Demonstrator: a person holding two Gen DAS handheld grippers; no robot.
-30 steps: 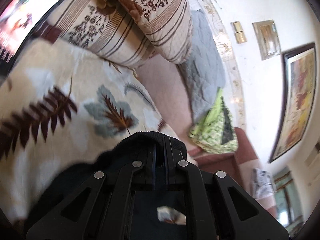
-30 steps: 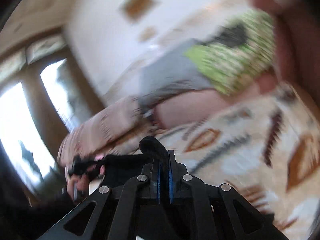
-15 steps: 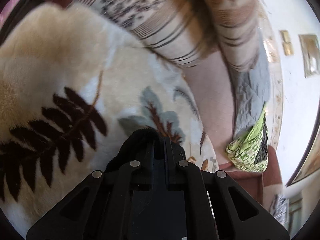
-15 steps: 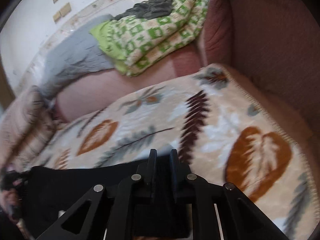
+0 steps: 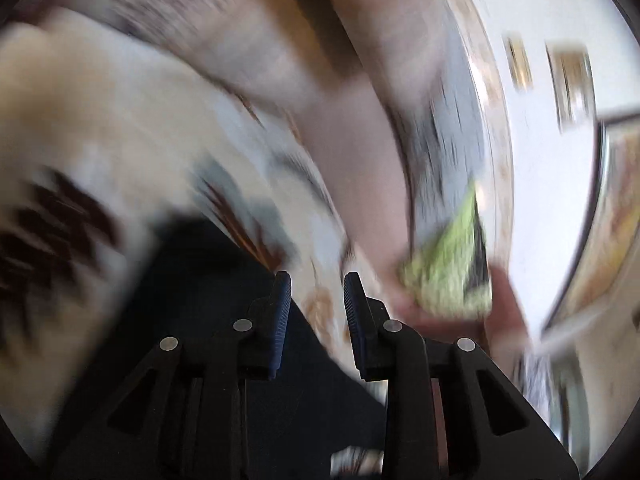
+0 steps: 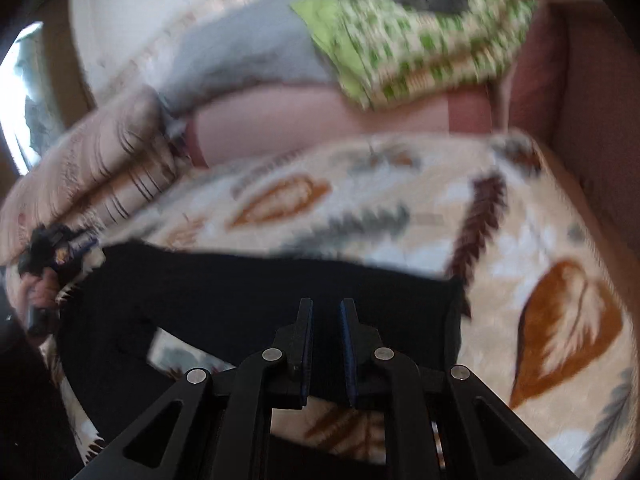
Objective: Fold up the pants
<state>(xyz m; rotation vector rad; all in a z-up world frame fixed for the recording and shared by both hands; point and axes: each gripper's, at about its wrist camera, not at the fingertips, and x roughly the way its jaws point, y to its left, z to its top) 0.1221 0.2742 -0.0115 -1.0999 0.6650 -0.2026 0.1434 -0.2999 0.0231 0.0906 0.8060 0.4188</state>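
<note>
Both views are smeared by motion, and no writing can be read anywhere. The black pants (image 6: 256, 280) lie flat across the leaf-print blanket (image 6: 540, 240), filling the lower middle of the right wrist view, their lower part cut off behind the gripper body. The right gripper (image 6: 326, 316) has a narrow gap between its fingers, over the cloth with nothing pinched. The left gripper (image 5: 317, 292) has just been opening; its fingers stand apart and empty, the pants at lower left.
</note>
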